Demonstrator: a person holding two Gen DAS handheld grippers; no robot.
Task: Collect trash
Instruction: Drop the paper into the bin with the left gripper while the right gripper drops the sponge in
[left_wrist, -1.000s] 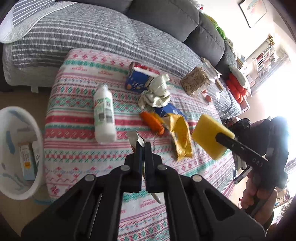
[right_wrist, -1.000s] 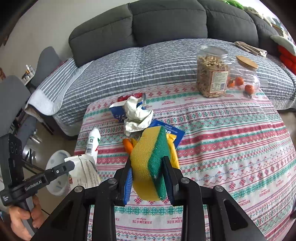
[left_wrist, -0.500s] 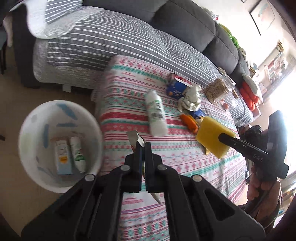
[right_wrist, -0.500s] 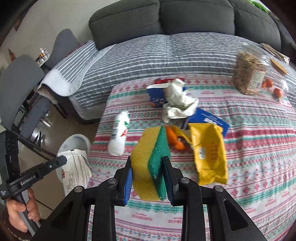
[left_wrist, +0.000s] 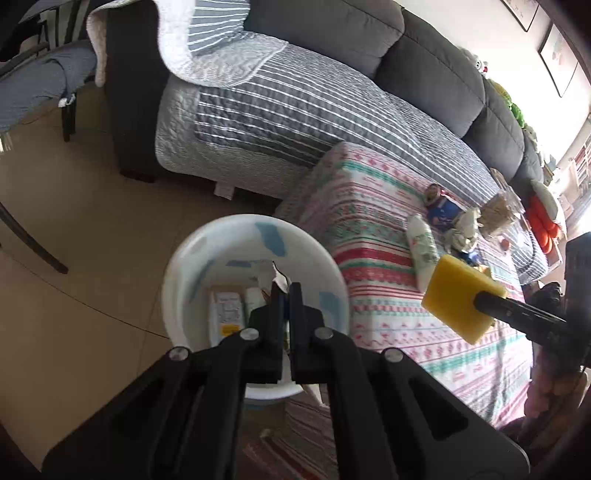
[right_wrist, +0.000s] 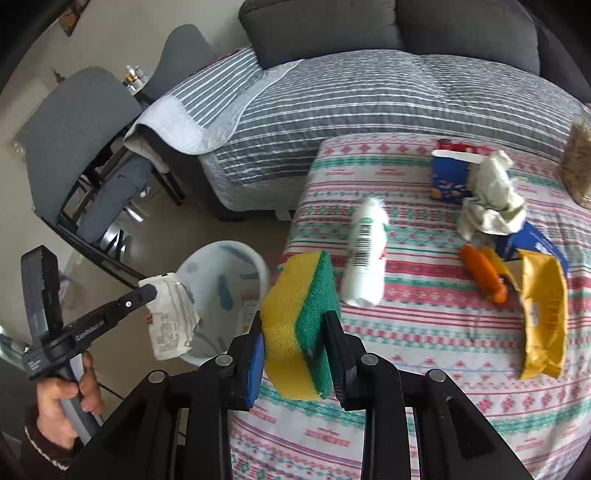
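left gripper (left_wrist: 282, 291) clamped a wrapper (right_wrist: 171, 319), centre frame over the bin (left_wrist: 184, 266) | bin sat on floor left of table (right_wrist: 424, 332) | right gripper (right_wrist: 295, 332) squeezed a sponge (right_wrist: 299, 328), lower centre, above table edge

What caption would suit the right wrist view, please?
Right gripper clamps a sponge as the left gripper carries a wrapper over the bin.

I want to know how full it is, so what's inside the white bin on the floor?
Inside the white bin lie a flat labelled box and a small white bottle. The left tool, shut on a white wrapper, covers the rest of the bottom.
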